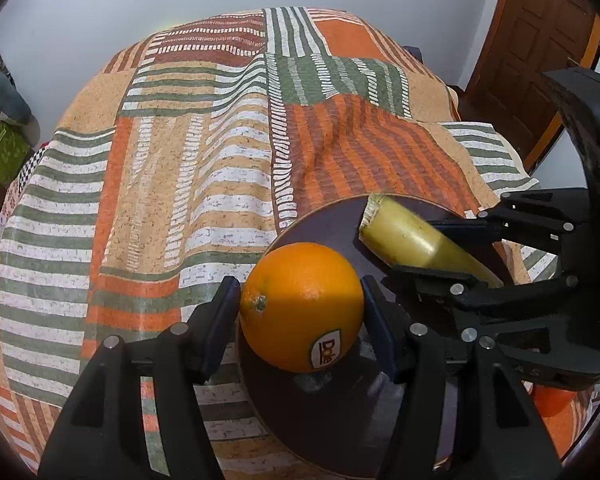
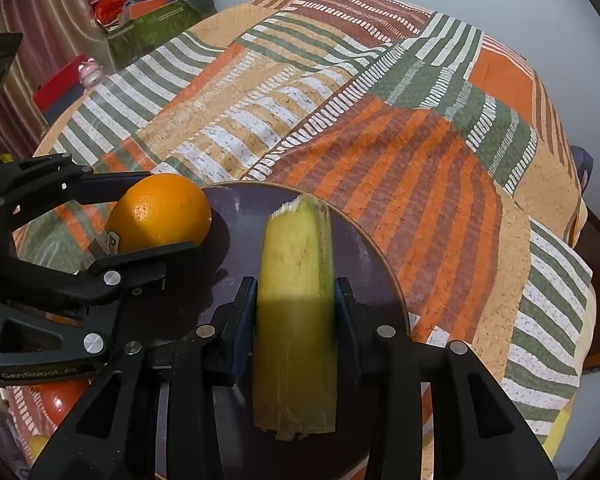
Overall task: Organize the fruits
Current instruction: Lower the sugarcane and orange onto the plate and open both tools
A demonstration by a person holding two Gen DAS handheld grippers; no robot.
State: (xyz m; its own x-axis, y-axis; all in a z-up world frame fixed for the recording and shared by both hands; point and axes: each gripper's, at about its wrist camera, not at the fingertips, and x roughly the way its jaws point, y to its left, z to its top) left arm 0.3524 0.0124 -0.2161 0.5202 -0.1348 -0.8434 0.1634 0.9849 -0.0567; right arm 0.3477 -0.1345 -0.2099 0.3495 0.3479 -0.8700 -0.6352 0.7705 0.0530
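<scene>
My left gripper [image 1: 301, 312] is shut on an orange [image 1: 302, 306] with a Dole sticker, holding it over the near left part of a dark purple plate [image 1: 332, 220]. My right gripper [image 2: 296, 312] is shut on a yellow-green sugarcane piece [image 2: 296, 280] with rough cut ends, held over the same plate [image 2: 364, 256]. In the left wrist view the right gripper [image 1: 440, 246] and the cane [image 1: 408, 240] show at the right. In the right wrist view the left gripper [image 2: 148, 216] and the orange [image 2: 162, 212] show at the left.
The plate lies on a table under a patchwork cloth [image 1: 180, 160] of orange, green and white stripes. Another orange-red object [image 2: 60, 404] lies on the cloth below the left gripper. A green box [image 2: 148, 28] and clutter stand beyond the table's far left. A wooden door [image 1: 540, 40] is at the right.
</scene>
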